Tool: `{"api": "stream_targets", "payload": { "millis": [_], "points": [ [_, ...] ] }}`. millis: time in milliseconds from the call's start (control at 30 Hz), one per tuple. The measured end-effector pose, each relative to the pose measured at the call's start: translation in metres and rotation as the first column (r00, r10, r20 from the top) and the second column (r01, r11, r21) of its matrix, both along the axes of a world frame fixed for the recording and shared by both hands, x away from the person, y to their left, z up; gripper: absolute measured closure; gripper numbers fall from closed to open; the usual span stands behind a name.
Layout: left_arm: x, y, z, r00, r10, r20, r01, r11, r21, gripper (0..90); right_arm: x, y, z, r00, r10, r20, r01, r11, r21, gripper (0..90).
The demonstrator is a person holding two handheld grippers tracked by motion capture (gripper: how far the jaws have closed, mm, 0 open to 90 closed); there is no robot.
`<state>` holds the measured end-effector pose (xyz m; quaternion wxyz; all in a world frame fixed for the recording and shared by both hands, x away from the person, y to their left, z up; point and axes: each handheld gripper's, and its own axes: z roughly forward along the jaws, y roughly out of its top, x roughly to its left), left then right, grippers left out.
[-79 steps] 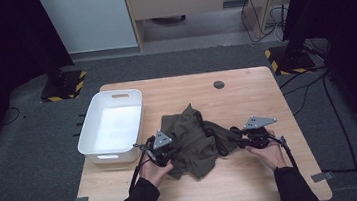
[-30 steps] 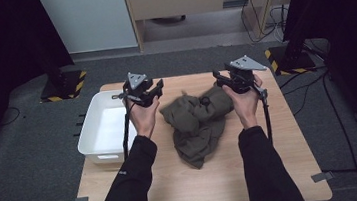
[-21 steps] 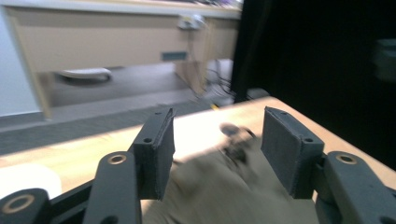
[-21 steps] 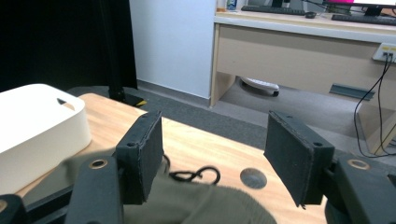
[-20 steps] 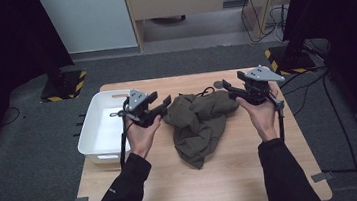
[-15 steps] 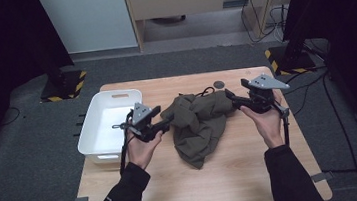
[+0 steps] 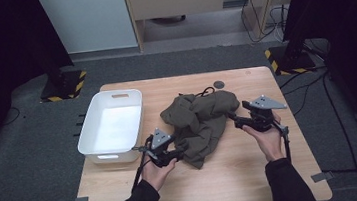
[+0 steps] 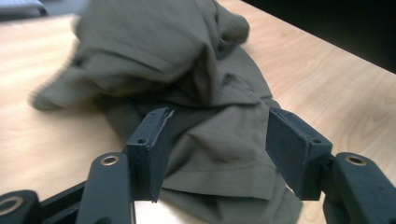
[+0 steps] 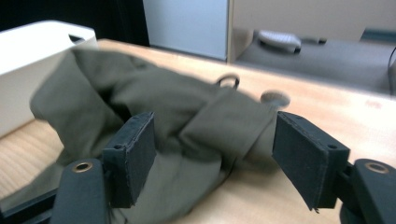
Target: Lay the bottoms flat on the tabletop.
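Olive-green garment (image 7: 199, 119) lying crumpled in the middle of the wooden table (image 7: 235, 185), just right of the white bin (image 7: 112, 125), with a dark cord loop at its far edge. Left gripper (image 7: 178, 154) low at the near left edge of the cloth, jaws just opened wide, fabric between the pads (image 8: 152, 147) but not pinched. Right gripper (image 7: 233, 119) at the right edge of the cloth, jaws likewise just spread apart, holding nothing.
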<state>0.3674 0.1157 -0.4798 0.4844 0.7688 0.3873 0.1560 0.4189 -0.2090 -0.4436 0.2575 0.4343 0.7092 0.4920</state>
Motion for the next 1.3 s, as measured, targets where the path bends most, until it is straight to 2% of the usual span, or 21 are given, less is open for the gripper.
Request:
{"api": "stream_targets", "payload": {
  "millis": [67, 133, 267, 367, 467, 600, 700, 800, 933, 1033, 1133, 1267, 1300],
  "points": [
    [-0.001, -0.006, -0.003, 0.9999, -0.013, 0.007, 0.013, 0.9999, 0.005, 38.0, 0.0, 0.0, -0.012, 0.9997, -0.002, -0.025, 0.002, 1.0, -0.003, 29.2],
    [-0.002, -0.011, -0.006, 0.9997, -0.025, 0.001, 0.025, 0.9996, 0.011, 37.3, 0.002, 0.002, -0.021, 0.9983, -0.001, -0.058, -0.001, 0.999, -0.033, 28.3],
    [-0.004, -0.02, -0.014, 0.999, -0.045, -0.01, 0.045, 0.9982, 0.04, 36.7, 0.004, 0.005, -0.035, 0.9959, -0.004, -0.091, 0.001, 1.0, -0.031, 28.0],
    [-0.004, -0.024, -0.019, 0.9988, -0.049, 0.0, 0.049, 0.9958, 0.077, 38.7, 0.006, 0.009, -0.044, 0.9935, -0.001, -0.114, -0.002, 1.0, -0.024, 28.0],
    [-0.003, -0.022, -0.023, 0.9987, -0.049, -0.014, 0.05, 0.9942, 0.095, 46.1, 0.007, 0.01, -0.051, 0.9923, -0.014, -0.123, 0.011, 1.0, -0.025, 28.0],
    [-0.001, -0.021, -0.028, 0.997, -0.062, -0.047, 0.066, 0.9926, 0.101, 56.7, 0.011, 0.013, -0.064, 0.9852, -0.016, -0.171, 0.015, 1.0, -0.007, 28.0],
    [0.0, -0.022, -0.032, 0.9948, -0.076, -0.068, 0.084, 0.9903, 0.111, 67.3, 0.016, 0.019, -0.072, 0.9828, -0.01, -0.184, 0.009, 1.0, -0.005, 28.5],
    [0.001, -0.022, -0.034, 0.9932, -0.086, -0.079, 0.096, 0.9871, 0.128, 76.9, 0.021, 0.026, -0.079, 0.9797, 0.001, -0.2, -0.002, 1.0, -0.004, 28.8],
    [0.002, -0.019, -0.033, 0.9927, -0.093, -0.078, 0.102, 0.9875, 0.121, 85.9, 0.024, 0.034, -0.085, 0.9764, 0.017, -0.215, -0.021, 1.0, -0.017, 29.6],
    [0.002, -0.018, -0.032, 0.9924, -0.096, -0.077, 0.105, 0.9878, 0.115, 87.4, 0.025, 0.037, -0.089, 0.9745, 0.03, -0.222, -0.033, 0.999, -0.01, 35.7],
    [0.001, -0.016, -0.027, 0.9937, -0.093, -0.062, 0.1, 0.9898, 0.102, 87.8, 0.026, 0.04, -0.092, 0.9713, 0.042, -0.234, -0.049, 0.998, -0.025, 52.0],
    [0.0, -0.006, -0.01, 0.9973, -0.071, -0.019, 0.072, 0.995, 0.069, 88.0, 0.023, 0.041, -0.09, 0.9727, 0.067, -0.222, -0.082, 0.995, -0.058, 76.1],
    [0.0, -0.002, -0.006, 0.9982, -0.06, -0.008, 0.06, 0.9962, 0.063, 88.0, 0.022, 0.039, -0.089, 0.9723, 0.07, -0.223, -0.083, 0.995, -0.053, 81.9]
  ]
}}
